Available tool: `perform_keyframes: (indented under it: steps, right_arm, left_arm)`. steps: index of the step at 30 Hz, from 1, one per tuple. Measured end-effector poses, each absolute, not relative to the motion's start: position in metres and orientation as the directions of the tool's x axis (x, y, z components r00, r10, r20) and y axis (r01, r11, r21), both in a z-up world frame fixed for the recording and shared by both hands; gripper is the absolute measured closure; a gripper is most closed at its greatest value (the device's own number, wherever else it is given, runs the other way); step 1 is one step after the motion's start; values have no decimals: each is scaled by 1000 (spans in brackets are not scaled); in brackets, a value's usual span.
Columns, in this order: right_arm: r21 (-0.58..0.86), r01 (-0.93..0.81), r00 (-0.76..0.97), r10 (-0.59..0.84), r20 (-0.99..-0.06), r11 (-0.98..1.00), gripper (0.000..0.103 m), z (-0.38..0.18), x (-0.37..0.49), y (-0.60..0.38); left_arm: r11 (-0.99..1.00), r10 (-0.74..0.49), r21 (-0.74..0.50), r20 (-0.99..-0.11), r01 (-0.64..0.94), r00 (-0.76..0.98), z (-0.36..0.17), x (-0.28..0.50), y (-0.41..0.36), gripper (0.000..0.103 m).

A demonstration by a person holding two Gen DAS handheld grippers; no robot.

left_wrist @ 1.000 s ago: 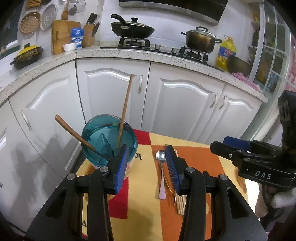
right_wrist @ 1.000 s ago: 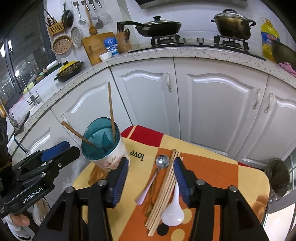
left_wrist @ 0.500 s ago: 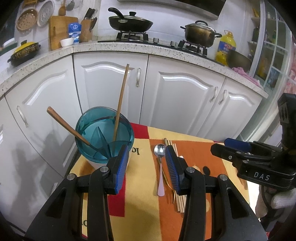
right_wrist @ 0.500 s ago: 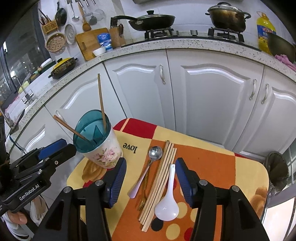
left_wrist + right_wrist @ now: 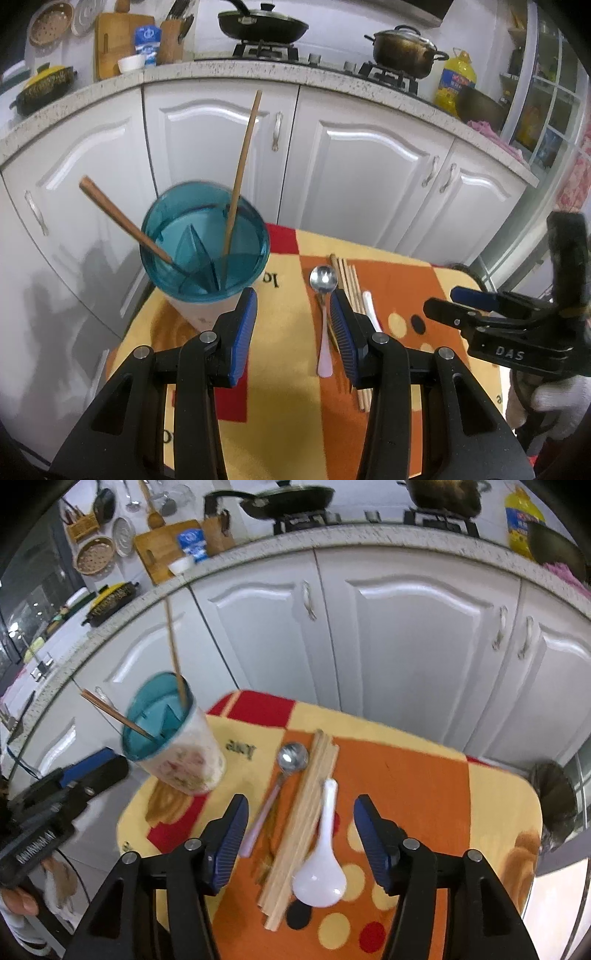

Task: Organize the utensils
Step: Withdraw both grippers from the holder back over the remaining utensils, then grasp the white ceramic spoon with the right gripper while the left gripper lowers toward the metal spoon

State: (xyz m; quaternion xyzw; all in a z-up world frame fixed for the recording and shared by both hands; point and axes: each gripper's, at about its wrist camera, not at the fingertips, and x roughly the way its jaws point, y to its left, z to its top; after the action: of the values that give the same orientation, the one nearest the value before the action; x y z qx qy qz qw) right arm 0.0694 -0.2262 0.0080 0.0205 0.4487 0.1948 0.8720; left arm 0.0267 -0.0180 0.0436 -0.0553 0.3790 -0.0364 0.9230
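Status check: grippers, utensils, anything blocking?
Left gripper and right gripper open, empty. Two sticks in holder; chopsticks, spoons on the mat. Nothing blocking.

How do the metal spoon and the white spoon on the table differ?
The metal spoon has a shiny round bowl and a thin pale pink handle; the white spoon is one solid white piece with a deeper, wider bowl. The metal spoon's bowl points toward the cabinets, the white spoon's toward the camera. They lie on opposite sides of the chopsticks. Both lie flat, ungripped.
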Motion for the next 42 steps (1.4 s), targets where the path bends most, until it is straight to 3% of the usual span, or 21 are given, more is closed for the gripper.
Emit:
perform_keyframes:
  steps: [4, 7, 13, 25, 28, 32, 42]
  right_arm:
    - [224, -302, 452, 346, -822, 926, 46, -25, 79, -232]
    - [229, -298, 416, 341, -843, 927, 56, -44, 86, -232]
    - [239, -301, 376, 345, -860, 923, 66, -69, 103, -225]
    - [267, -299, 353, 367, -861, 916, 72, -90, 138, -219]
    - [265, -304, 361, 368, -857, 915, 78, -91, 144, -216]
    - [245, -336, 366, 365, -856, 910, 90, -91, 145, -213]
    - [239, -386, 349, 380, -856, 891, 92, -84, 119, -221]
  left_arm:
    - [987, -137, -158, -730, 29, 670, 24, 30, -15, 63]
    - [983, -164, -176, -750, 47, 641, 11, 33, -18, 63]
    - [981, -191, -180, -790, 77, 583, -20, 46, -29, 63]
    - [975, -224, -195, -854, 110, 470, -77, 82, -52, 64]
    - [973, -230, -200, -864, 113, 448, -87, 91, -56, 72]
    - [978, -207, -176, -864, 110, 459, -91, 96, -57, 93]
    - [966, -256, -216, -868, 141, 426, -85, 63, -38, 93]
